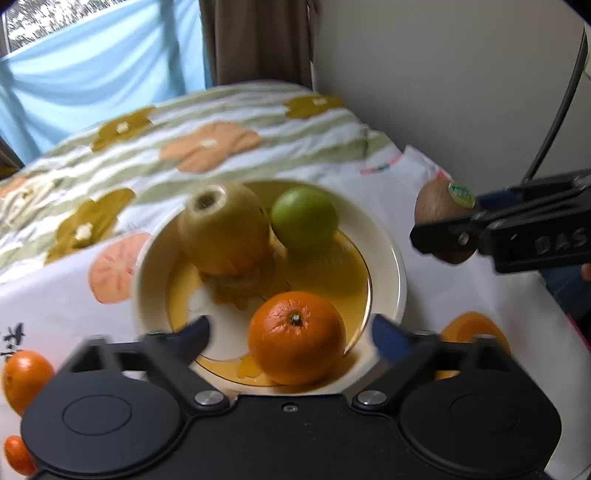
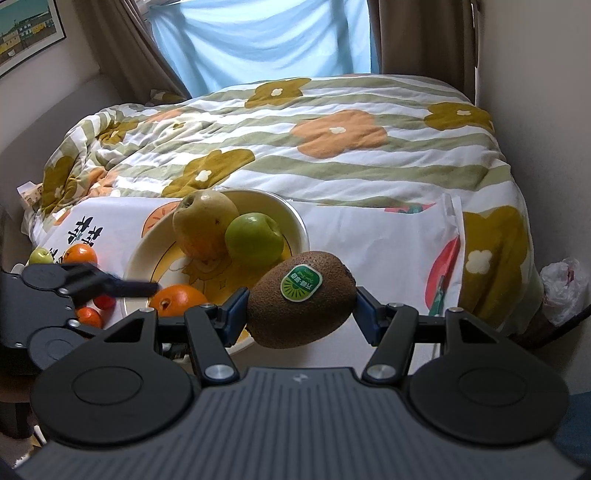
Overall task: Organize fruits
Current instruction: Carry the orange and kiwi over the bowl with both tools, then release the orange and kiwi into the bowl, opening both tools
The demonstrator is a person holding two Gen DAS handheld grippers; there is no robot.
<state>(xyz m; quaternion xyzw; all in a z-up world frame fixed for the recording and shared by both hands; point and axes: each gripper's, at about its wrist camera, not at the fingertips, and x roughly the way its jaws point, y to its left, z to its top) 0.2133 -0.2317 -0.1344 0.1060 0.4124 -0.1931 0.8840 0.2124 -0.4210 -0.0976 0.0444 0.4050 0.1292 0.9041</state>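
Bed with flowered quilt and white printed cloth [image 2: 369, 229] under everything. I am seeing the bowl [image 1: 388, 258] sitting on that cloth, holding a pear [image 1: 225, 232], green apple [image 1: 304, 218] and orange [image 1: 297, 338]. My left gripper [image 1: 291, 334] is standing wide around the orange, pads clear. My right gripper [image 2: 301, 308] is clamping a kiwi [image 2: 301, 299] just beside the bowl.

Bedding: floral striped quilt [image 2: 332, 147], rumpled at left
Window: pale blue curtain [image 2: 258, 40], brown drapes [image 2: 424, 33] flanking
Wall: framed picture [image 2: 26, 29], upper left
Floor, right: white plastic bag [image 2: 563, 290]
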